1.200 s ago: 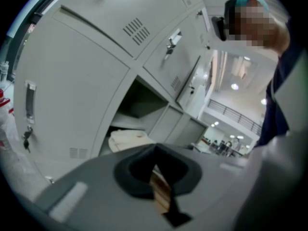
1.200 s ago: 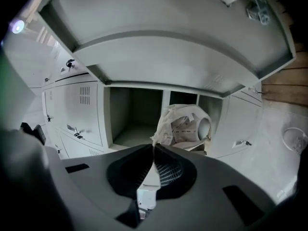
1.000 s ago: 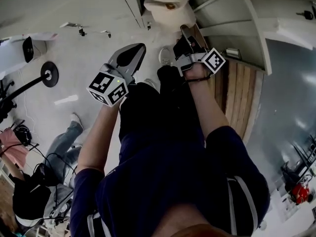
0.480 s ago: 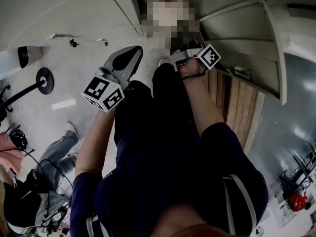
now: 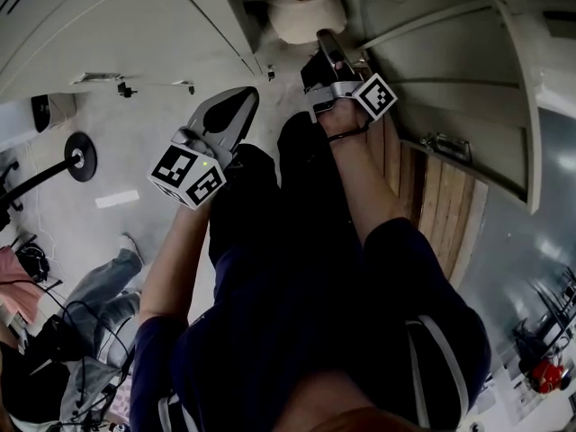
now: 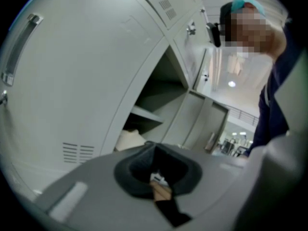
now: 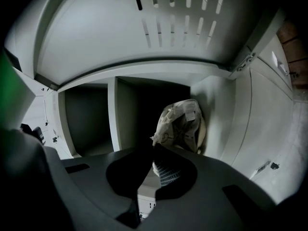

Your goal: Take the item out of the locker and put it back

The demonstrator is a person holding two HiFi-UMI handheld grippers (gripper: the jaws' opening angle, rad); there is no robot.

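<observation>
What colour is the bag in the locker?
The bag is off-white with faint dark markings, clearest in the right gripper view.

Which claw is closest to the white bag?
The right claw, pointing at the crumpled white plastic bag inside the grey locker; the left claw hangs back.

Right gripper (image 5: 325,40) shifted closer under bag (image 5: 304,16); left gripper (image 5: 247,95) dropped slightly.

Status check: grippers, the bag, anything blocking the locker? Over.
Left gripper shut, empty. Right gripper shut on a corner of the white bag, apparently. Bag inside the open locker, by its right wall. Nothing blocking.
</observation>
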